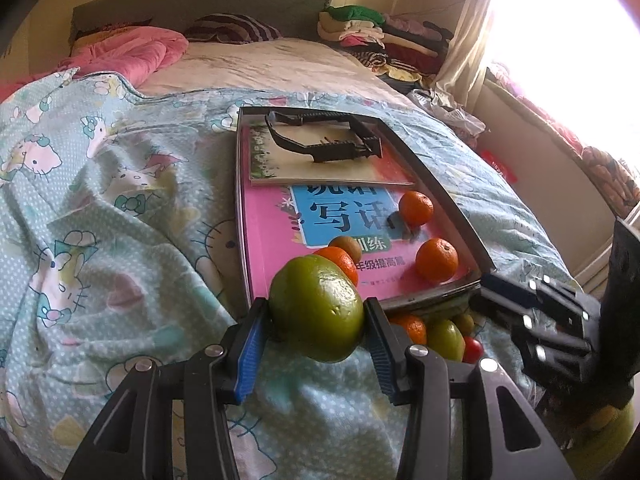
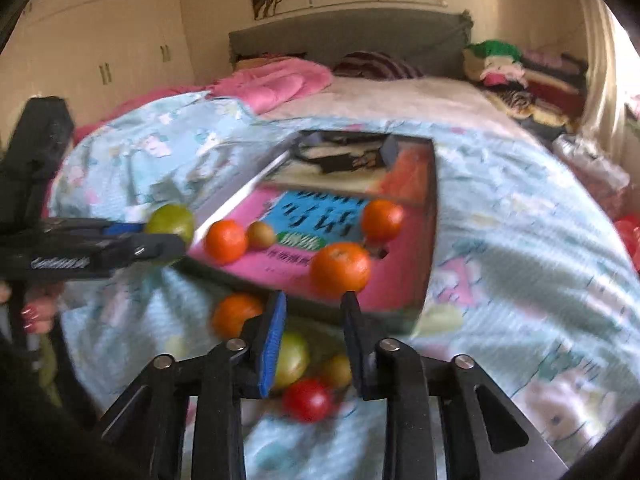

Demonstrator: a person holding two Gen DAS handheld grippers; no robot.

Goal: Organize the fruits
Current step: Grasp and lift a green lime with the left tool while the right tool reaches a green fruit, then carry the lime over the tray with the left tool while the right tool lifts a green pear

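Observation:
My left gripper [image 1: 316, 312] is shut on a green fruit [image 1: 316, 310] and holds it just before the near edge of the metal tray [image 1: 460, 216]; it also shows in the right wrist view [image 2: 170, 220]. The tray holds three oranges [image 1: 436, 260] and a small brown kiwi [image 1: 343, 245] on a pink book [image 1: 272, 240]. My right gripper [image 2: 314, 304] is open and empty, just before the tray's near edge, over loose fruit on the quilt: an orange [image 2: 234, 314], a green fruit [image 2: 294, 356], a red one [image 2: 308, 399] and a small brownish one [image 2: 338, 370].
A black gripper-like tool [image 1: 324, 140] lies on a second book at the tray's far end. The tray sits on a blue cartoon-print quilt [image 1: 112, 208] on a bed. Pink bedding [image 1: 132, 52] and piled clothes [image 1: 380, 36] lie beyond. A bright window is at the right.

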